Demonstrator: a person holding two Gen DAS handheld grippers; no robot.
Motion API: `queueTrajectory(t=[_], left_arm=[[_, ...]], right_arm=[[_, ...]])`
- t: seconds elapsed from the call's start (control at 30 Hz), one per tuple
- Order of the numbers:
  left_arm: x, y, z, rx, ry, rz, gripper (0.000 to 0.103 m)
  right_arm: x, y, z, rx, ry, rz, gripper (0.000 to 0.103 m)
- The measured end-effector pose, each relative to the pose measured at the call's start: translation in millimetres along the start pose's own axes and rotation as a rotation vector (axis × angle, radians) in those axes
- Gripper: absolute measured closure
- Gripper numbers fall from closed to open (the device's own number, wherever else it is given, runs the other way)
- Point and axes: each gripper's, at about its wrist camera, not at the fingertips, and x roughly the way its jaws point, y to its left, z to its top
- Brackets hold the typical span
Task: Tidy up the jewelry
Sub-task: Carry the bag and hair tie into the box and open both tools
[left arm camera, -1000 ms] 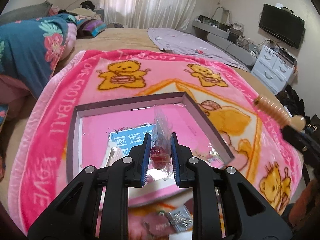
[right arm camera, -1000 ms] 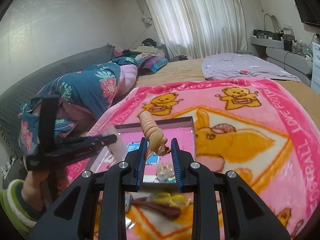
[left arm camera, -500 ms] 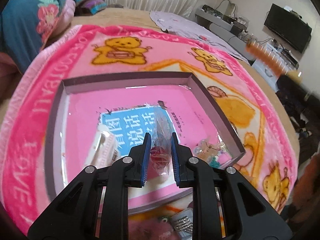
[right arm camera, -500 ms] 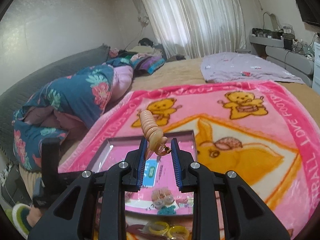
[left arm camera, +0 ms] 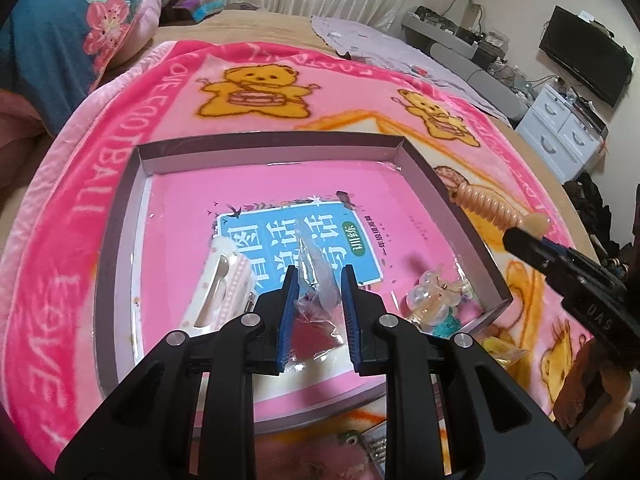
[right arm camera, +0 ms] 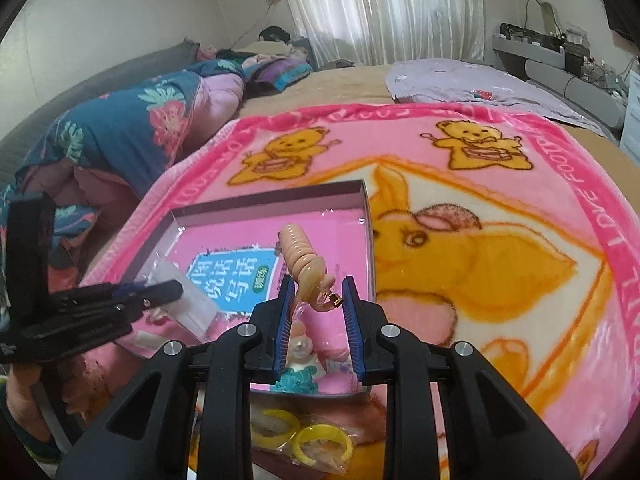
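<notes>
A shallow grey-walled tray (left arm camera: 264, 148) with a pink floor and a blue label lies on the blanket. My left gripper (left arm camera: 318, 300) is shut on a small clear bag (left arm camera: 316, 276) with something red inside, held low over the tray's near half. In the tray lie a white-and-pink clip card (left arm camera: 224, 284) and a translucent flower ornament (left arm camera: 436, 292). My right gripper (right arm camera: 316, 300) is shut on a peach spiral hair tie (right arm camera: 300, 256), which sticks up over the tray (right arm camera: 272, 200) near its right wall. The left gripper (right arm camera: 172, 290) and its bag (right arm camera: 188, 304) show at the left.
A pink bear-print blanket (left arm camera: 256, 80) covers the bed. Yellow rings in a bag (right arm camera: 288, 428) and a teal ornament (right arm camera: 296, 384) lie at the tray's near edge. A folded floral quilt (right arm camera: 120, 136) lies left, a lilac cloth (right arm camera: 480, 84) behind, white drawers (left arm camera: 560, 136) right.
The left gripper has sunk toward the tray floor with the bag. The right gripper has come down and in over the tray's right wall, still holding the hair tie.
</notes>
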Motion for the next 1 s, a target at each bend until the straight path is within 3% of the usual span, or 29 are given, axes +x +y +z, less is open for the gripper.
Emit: queueTrajectory(t=[0.13,0.3,0.37,0.53,0.73,0.8,0.87,1.0], left_arm=[[-2,4,0,0.004,0.002,0.019,0.087],[-7,14,0,-0.023,0.002,0.037,0.076],[-10,17,0,-0.032,-0.003,0.044,0.068],[-19,23,1,-0.047,-0.013,0.046,0.063],[-30,27,2,-0.061,-0.014,0.044,0.042],[-34,29,3,-0.069,-0.013,0.044,0.04],[-41,32,3,-0.076,-0.02,0.045,0.036],[-56,36,3,-0.081,-0.037,0.051,0.03]], right_arm=[[11,4,-7,-0.021,0.05,-0.014,0.08],[24,9,-16,-0.036,0.107,-0.017,0.08],[28,11,-18,-0.045,0.127,-0.019,0.08],[31,13,-21,-0.055,0.151,-0.02,0.079],[28,13,-21,-0.043,0.153,-0.016,0.079],[27,13,-21,-0.038,0.155,-0.01,0.076],[23,14,-20,-0.031,0.144,-0.008,0.063],[13,18,-17,-0.044,0.118,-0.004,0.055]])
